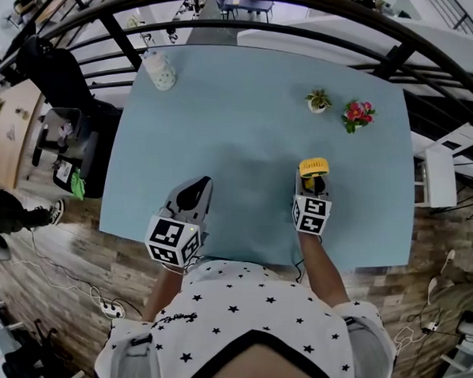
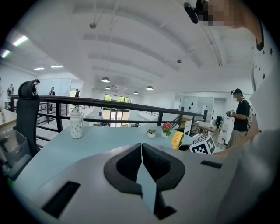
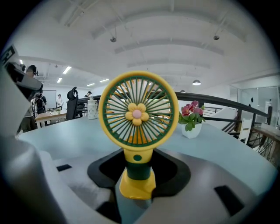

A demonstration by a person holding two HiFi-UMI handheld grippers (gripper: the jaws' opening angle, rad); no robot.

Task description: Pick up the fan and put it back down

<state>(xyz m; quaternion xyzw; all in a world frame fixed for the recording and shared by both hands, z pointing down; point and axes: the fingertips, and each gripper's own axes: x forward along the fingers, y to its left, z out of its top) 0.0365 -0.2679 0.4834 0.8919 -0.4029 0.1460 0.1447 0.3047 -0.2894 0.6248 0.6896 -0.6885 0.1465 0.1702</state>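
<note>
Clamping the yellow fan point(image 3: 138, 113) by its base: right hand-held gripper point(image 1: 312, 190); at its nine o'clock, left hand-held gripper point(image 2: 141, 146), closed and empty.

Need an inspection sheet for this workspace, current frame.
Surface: light blue tabletop, level.
Job's things: yellow and green handheld fan, upright between the jaws of the right gripper.
Clutter: white dotted bottle, small potted green plant, pink flowers in a white pot, all towards the far edge.
Grippers: left gripper shut, empty; right gripper seemingly closed on the fan's base.
Cables: white power strip and cords on the wooden floor.
Surroundings: black railing, black office chair, bystander.
</note>
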